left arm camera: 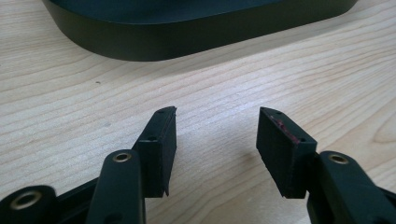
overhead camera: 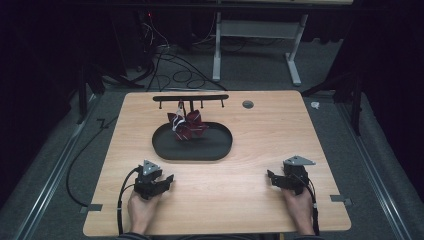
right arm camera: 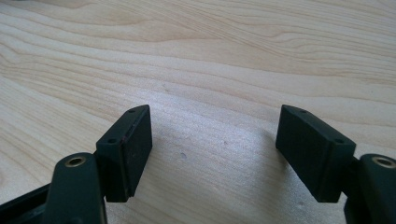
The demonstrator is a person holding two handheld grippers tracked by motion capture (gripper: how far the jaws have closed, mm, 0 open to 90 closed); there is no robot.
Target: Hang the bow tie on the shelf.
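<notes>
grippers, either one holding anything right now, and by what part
Nothing is held. The left gripper and the right gripper both stand open over the bare table.

A black oval tray lies on the wooden surface, near the middle of its far edge. Crumpled dark red cloth with white stripes rests in the tray's far part. Just behind the tray, a black bar with short pegs runs along the far edge. A small round grey cap sits toward the far right corner. Cables lie on the floor beyond.
</notes>
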